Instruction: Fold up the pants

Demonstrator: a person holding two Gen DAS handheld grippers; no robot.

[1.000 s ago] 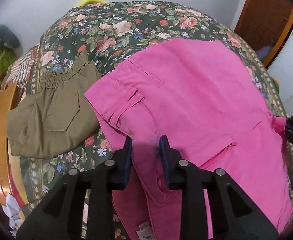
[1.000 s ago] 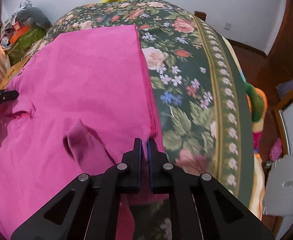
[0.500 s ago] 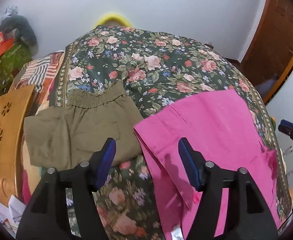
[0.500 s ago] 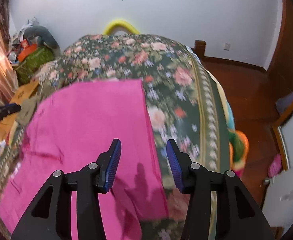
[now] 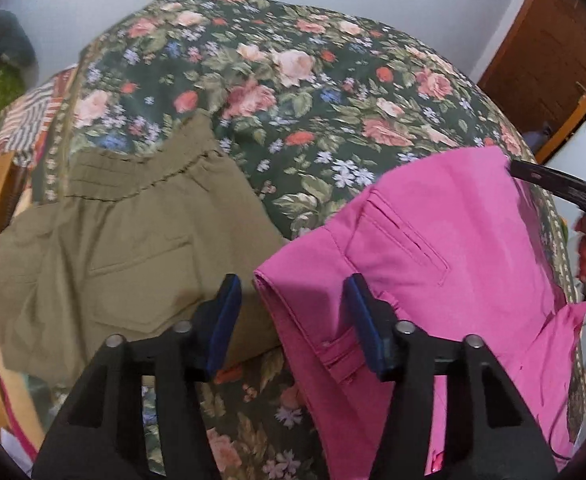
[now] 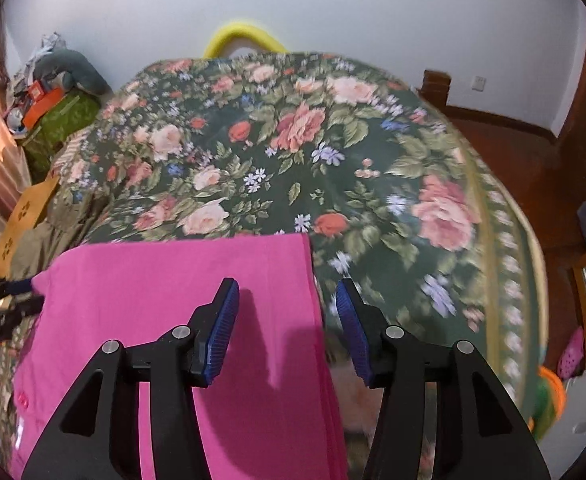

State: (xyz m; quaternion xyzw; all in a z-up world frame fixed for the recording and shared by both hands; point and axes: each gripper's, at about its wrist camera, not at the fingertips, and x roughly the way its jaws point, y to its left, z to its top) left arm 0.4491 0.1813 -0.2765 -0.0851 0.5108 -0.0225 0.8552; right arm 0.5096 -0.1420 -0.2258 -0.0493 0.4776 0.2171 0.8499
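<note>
The pink pants lie folded flat on the floral bedspread, and everything else here sits in relation to them. In the left wrist view their waistband corner, with a belt loop and a slit pocket showing, points toward the camera; the left gripper hangs just above that corner with its jaws wide apart, holding nothing, one blue-padded finger over the pink cloth and the other over the olive pants. The olive pants lie folded just left of the pink pants, their near edges almost meeting, with an elastic waistband on the far side and a patch pocket facing up. A strip of bare bedspread shows between the two garments lower down.

In the right wrist view the pink pants fill the lower left, their far edge straight and their right edge stacked in several layers. The right gripper hovers over that right edge, jaws spread and empty, the left finger above the pink cloth and the right finger above the bedspread beside it. The left gripper shows as a dark shape at the pants' left side. Beyond the pants, past the far end of the bed, a yellow arch rises against the white wall
</note>
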